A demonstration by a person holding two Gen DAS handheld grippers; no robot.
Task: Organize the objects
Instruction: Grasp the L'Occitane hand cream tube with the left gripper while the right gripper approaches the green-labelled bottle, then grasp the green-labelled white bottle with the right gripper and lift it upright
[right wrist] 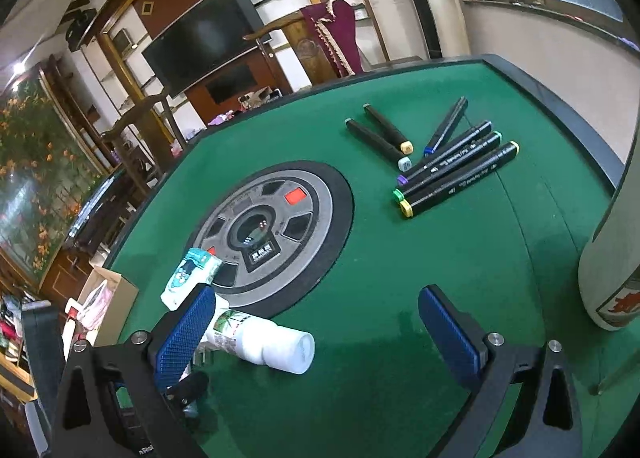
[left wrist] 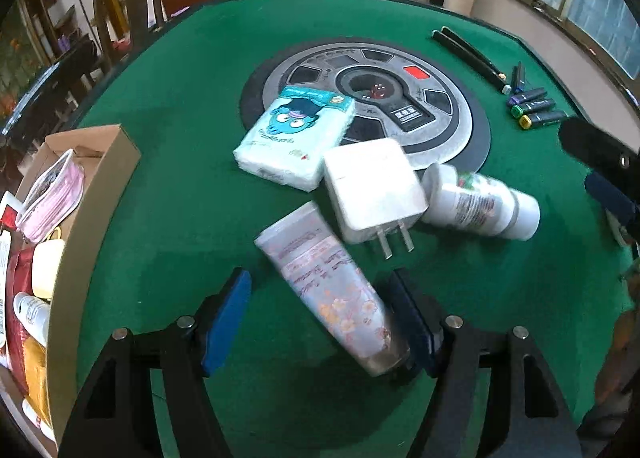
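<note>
On the green felt table [left wrist: 168,217] a flowered cream tube [left wrist: 332,290] lies between the fingers of my left gripper [left wrist: 320,320]. The gripper is open; the tube's lower end rests near the right pad [left wrist: 412,322] and well clear of the left one. Beyond the tube lie a white charger [left wrist: 372,185], a blue tissue pack [left wrist: 294,137] and a white bottle [left wrist: 480,201]. My right gripper [right wrist: 318,334] stands open low over the felt. The white bottle [right wrist: 272,342] lies by its left pad [right wrist: 184,334], cap end pointing into the gap.
A cardboard box [left wrist: 100,185] holding several packets stands at the table's left edge. Several black markers [right wrist: 452,161] lie at the far right. A round dice panel [left wrist: 372,97] fills the table's middle. A tall pale vessel [right wrist: 612,258] stands at the right.
</note>
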